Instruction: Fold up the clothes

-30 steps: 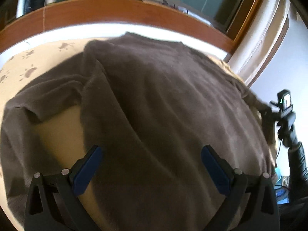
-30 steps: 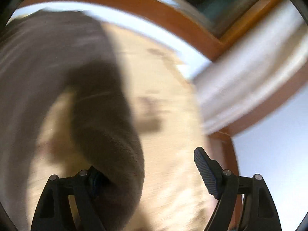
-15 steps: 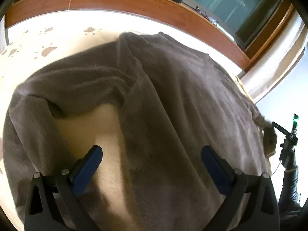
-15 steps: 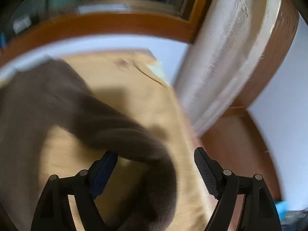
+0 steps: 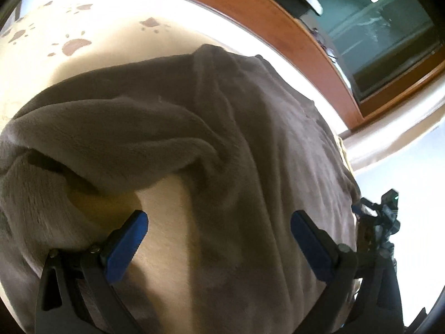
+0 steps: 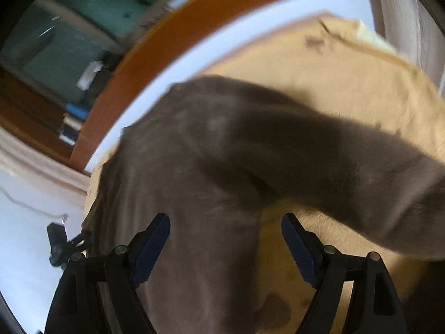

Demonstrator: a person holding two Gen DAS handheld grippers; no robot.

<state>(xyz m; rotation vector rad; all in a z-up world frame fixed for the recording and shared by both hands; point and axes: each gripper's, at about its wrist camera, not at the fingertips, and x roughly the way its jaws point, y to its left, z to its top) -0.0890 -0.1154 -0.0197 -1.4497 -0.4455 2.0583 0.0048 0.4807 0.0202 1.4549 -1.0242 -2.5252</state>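
Note:
A grey-brown fleece sweater (image 5: 264, 153) lies spread on a cream blanket (image 5: 69, 64). Its left sleeve (image 5: 111, 139) is bent back beside the body. My left gripper (image 5: 219, 222) hovers open over the gap between that sleeve and the body, with nothing between its blue pads. In the right wrist view the sweater (image 6: 194, 167) fills the middle and its right sleeve (image 6: 361, 172) runs off to the right. My right gripper (image 6: 225, 222) is open above the underarm area and holds nothing. Each gripper shows small at the sweater's far edge in the other's view, the right one (image 5: 364, 208) and the left one (image 6: 83, 238).
The blanket (image 6: 347, 83) carries brown paw prints (image 5: 75, 46) and covers a bed. A wooden frame (image 5: 264, 22) curves behind it, with a dark window (image 5: 389, 41) beyond. A pale curtain (image 6: 403, 27) hangs at the right corner.
My left gripper has shifted toward the left sleeve, which now looms larger. My right gripper has swung from the sleeve draped at its left finger toward the sweater's body; the sleeve now lies clear of it.

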